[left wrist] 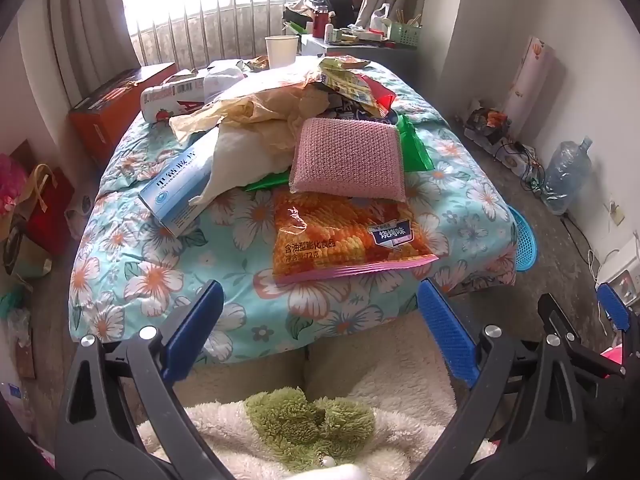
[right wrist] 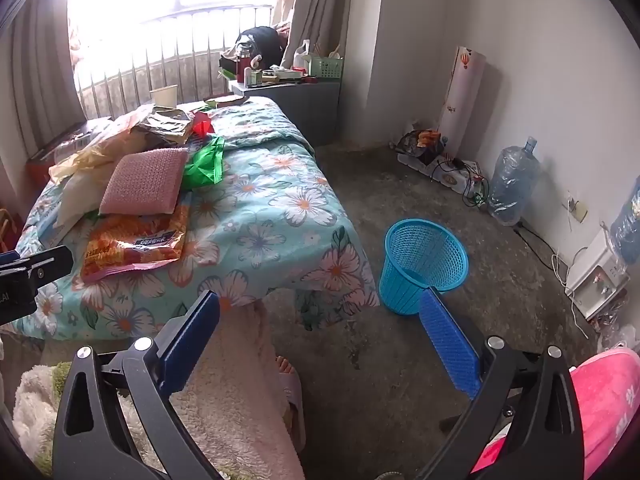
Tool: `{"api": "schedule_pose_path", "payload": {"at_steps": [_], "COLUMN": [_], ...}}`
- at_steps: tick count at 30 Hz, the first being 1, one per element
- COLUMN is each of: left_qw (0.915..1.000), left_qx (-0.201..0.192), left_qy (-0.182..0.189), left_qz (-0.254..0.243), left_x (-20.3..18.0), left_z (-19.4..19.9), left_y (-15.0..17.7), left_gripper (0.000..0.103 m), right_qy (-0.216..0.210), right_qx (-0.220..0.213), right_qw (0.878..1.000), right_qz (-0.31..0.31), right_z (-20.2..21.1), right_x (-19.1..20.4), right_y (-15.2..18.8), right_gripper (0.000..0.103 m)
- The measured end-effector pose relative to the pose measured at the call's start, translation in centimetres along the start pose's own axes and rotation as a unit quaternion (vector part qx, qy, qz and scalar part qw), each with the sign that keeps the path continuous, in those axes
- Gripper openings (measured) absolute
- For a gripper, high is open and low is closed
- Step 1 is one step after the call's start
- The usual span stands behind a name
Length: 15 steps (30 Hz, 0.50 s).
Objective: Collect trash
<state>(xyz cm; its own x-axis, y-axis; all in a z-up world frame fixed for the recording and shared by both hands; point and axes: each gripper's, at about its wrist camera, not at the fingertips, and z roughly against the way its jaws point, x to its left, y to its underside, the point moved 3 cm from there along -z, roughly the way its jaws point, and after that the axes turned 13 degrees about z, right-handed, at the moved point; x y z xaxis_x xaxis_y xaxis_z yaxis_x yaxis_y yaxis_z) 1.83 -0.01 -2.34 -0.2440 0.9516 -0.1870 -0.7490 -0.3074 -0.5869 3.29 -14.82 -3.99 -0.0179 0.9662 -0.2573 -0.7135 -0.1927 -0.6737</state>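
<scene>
Trash lies piled on a floral-covered table (left wrist: 168,276): an orange snack bag (left wrist: 340,236) at the front, a pink sponge (left wrist: 348,160) on it, a blue-white box (left wrist: 180,188), crumpled yellow paper (left wrist: 256,112), a green bag (left wrist: 414,144), a paper cup (left wrist: 281,50). My left gripper (left wrist: 320,308) is open and empty just before the table's near edge. My right gripper (right wrist: 320,320) is open and empty over the floor, beside a blue mesh waste basket (right wrist: 420,264). The snack bag (right wrist: 132,244) and sponge (right wrist: 144,184) also show in the right wrist view.
An orange box (left wrist: 116,108) stands left of the table. A grey side table (right wrist: 296,96) with clutter stands at the back. A water jug (right wrist: 512,184), cables and a power strip (right wrist: 452,172) line the right wall. My fleece-clad legs (right wrist: 236,392) are below the grippers.
</scene>
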Motion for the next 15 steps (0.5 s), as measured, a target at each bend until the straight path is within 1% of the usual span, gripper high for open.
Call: {"api": "schedule_pose_path", "payload": {"at_steps": [8,9,15], "left_qw": [1.0000,1.0000,1.0000], "left_qx": [0.001,0.003,0.004], "left_qy": [-0.001,-0.001,-0.004], "left_qz": [0.000,0.002,0.004], "left_x": [-0.1,0.6,0.9], "left_z": [0.1,-0.2,-0.5], "left_y": [0.1,0.1,0.0], "left_gripper": [0.093,0.093,0.093], "right_qy": [0.001,0.001,-0.001], "right_qx": [-0.002,-0.001,-0.002], "right_qw": [1.000,1.000,1.000], "right_qz": [0.000,0.000,0.000], "right_z": [0.1,0.0,-0.1], "right_x": [0.0,-0.1,-0.7], "right_y": [-0.1,-0.1,0.2], "right_gripper": [0.097,0.097,0.097]}}
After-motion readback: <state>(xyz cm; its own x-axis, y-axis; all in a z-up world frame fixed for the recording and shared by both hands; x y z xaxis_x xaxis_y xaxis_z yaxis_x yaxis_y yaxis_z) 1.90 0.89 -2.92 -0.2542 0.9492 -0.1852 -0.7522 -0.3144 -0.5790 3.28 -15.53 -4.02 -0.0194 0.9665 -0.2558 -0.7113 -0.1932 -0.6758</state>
